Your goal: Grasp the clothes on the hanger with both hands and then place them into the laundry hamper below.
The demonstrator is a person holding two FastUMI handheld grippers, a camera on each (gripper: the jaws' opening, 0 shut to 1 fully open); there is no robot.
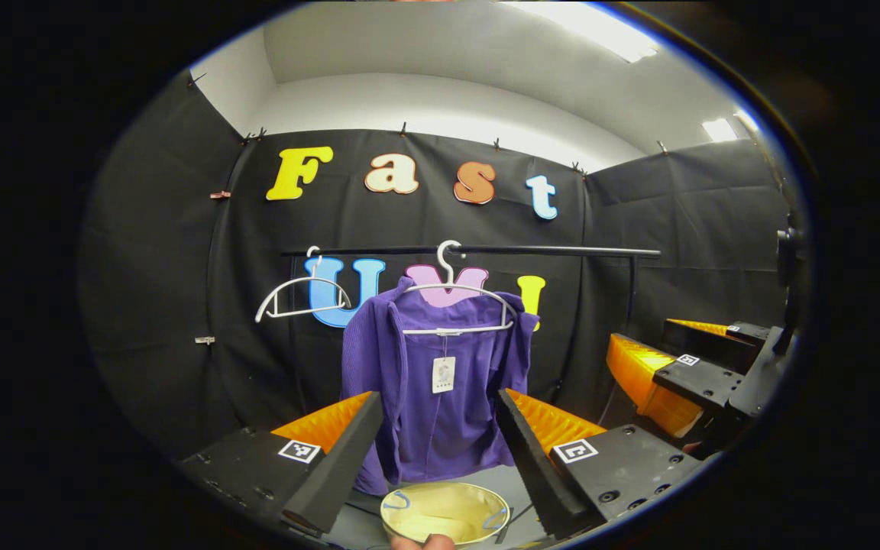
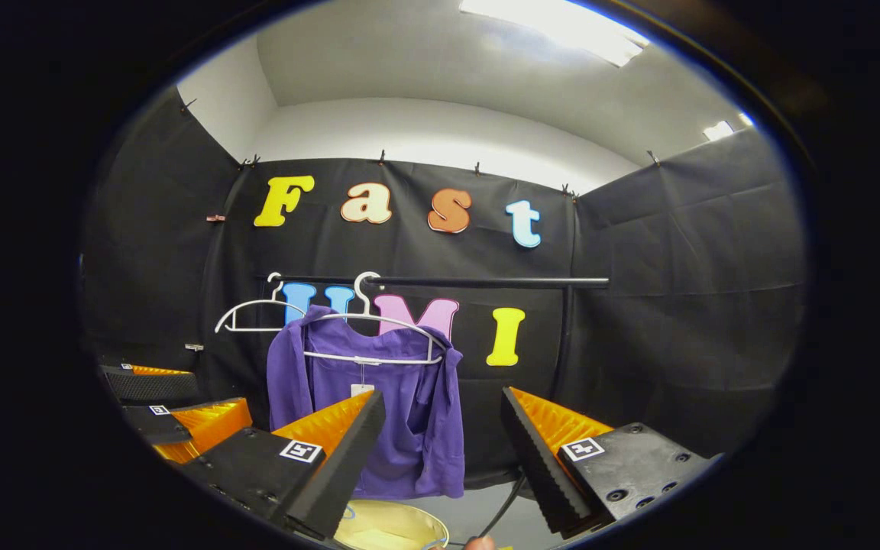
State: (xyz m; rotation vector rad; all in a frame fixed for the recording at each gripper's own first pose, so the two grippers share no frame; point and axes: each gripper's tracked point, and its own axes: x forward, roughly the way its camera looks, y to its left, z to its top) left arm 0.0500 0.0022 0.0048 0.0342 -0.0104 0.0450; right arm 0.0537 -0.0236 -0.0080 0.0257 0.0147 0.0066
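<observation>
The left hand-held gripper (image 1: 432,451) is spread wide and released, short of the purple shirt (image 1: 440,389). That shirt hangs on a white hanger (image 1: 457,305) from the black rail (image 1: 562,250), above the yellow laundry hamper (image 1: 444,513). The right hand-held gripper (image 2: 440,451) is likewise released, grasping nothing.

My left gripper (image 1: 440,451) is held level and pointing forward, its two orange-ribbed fingers spread wide with nothing between them. My right gripper (image 2: 444,454) sits in much the same pose, jaws fully apart and empty. From the left gripper view the right gripper (image 1: 684,374) shows off to the side, close by and about level, and from the right gripper view the left gripper (image 2: 173,416) shows likewise.
</observation>
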